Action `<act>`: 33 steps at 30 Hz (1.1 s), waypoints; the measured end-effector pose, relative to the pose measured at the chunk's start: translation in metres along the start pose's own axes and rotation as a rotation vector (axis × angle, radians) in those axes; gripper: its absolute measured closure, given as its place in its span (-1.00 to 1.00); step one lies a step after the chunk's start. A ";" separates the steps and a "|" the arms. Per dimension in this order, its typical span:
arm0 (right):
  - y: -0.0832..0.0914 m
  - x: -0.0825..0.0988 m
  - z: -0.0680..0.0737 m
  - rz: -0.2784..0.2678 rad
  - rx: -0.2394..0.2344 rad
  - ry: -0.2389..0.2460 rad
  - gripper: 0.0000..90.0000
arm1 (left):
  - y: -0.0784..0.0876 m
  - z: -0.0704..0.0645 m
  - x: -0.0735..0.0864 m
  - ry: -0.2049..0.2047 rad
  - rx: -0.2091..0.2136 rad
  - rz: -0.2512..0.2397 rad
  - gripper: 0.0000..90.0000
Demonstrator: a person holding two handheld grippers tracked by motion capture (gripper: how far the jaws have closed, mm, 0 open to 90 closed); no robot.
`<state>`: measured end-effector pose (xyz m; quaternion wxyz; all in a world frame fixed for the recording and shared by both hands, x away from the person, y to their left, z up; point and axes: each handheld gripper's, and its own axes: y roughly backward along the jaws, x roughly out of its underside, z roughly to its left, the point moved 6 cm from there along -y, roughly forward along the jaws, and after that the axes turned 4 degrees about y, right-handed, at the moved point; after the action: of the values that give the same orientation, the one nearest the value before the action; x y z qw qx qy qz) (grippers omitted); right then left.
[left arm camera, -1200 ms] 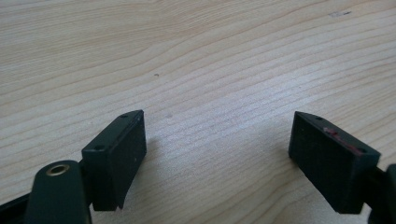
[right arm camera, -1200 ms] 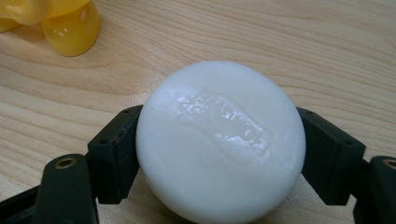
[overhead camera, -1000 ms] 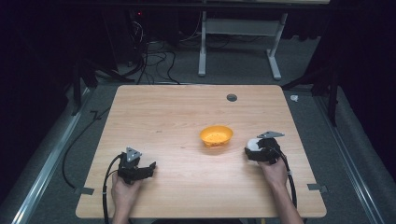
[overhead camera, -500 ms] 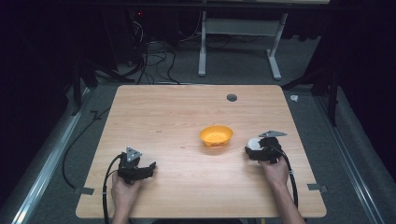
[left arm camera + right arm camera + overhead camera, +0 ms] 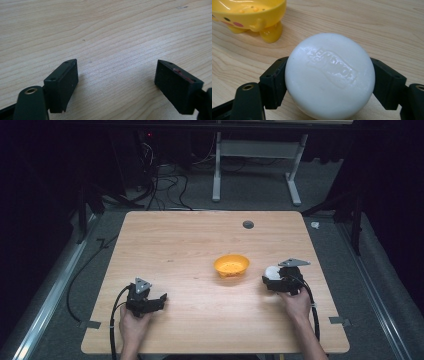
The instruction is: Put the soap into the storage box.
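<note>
The white soap (image 5: 329, 75) is round and has raised letters on top. It sits between the two black jaws of the right gripper (image 5: 329, 82), and the jaws press on both of its sides. The soap is just to the right of the yellow bowl (image 5: 231, 265), close but not touching. The bowl stands on little feet on the wooden table (image 5: 190, 240). The left gripper (image 5: 116, 82) is far to the left of the bowl. Its jaws are wide apart, with bare wood between them.
</note>
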<state>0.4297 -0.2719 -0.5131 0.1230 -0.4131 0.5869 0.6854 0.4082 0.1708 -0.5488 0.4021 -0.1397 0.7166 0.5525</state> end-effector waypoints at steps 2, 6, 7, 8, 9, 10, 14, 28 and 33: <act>0.002 -0.002 0.002 -0.008 -0.007 0.002 -0.45 | 0.000 0.000 0.000 0.000 0.000 0.000 -0.56; 0.005 -0.006 0.005 -0.015 -0.020 0.004 -0.45 | 0.000 0.000 0.000 0.000 0.000 0.000 -0.56; 0.005 -0.007 0.005 -0.016 -0.023 0.007 -0.45 | 0.000 0.000 0.000 0.000 0.000 0.000 -0.56; 0.007 -0.009 0.007 -0.022 -0.026 0.013 -0.45 | 0.000 0.000 0.000 0.000 0.000 0.000 -0.56; 0.007 -0.009 0.007 -0.022 -0.026 0.013 -0.45 | 0.000 0.000 0.000 0.000 0.000 0.000 -0.56; 0.007 -0.010 0.007 -0.024 -0.028 0.013 -0.45 | 0.000 0.000 0.000 0.001 0.000 0.000 -0.56; 0.011 -0.014 0.010 -0.035 -0.048 0.014 -0.45 | 0.000 0.000 0.000 0.000 0.000 0.000 -0.56; 0.019 -0.028 0.017 -0.066 -0.070 0.026 -0.45 | 0.000 0.000 0.000 0.000 0.000 0.000 -0.56; 0.019 -0.031 0.018 -0.061 -0.074 0.032 -0.45 | 0.000 0.000 0.000 0.000 0.000 0.000 -0.56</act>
<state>0.4295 -0.2510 -0.4783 0.1192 -0.4461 0.5499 0.6960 0.4082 0.1708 -0.5488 0.4020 -0.1397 0.7167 0.5524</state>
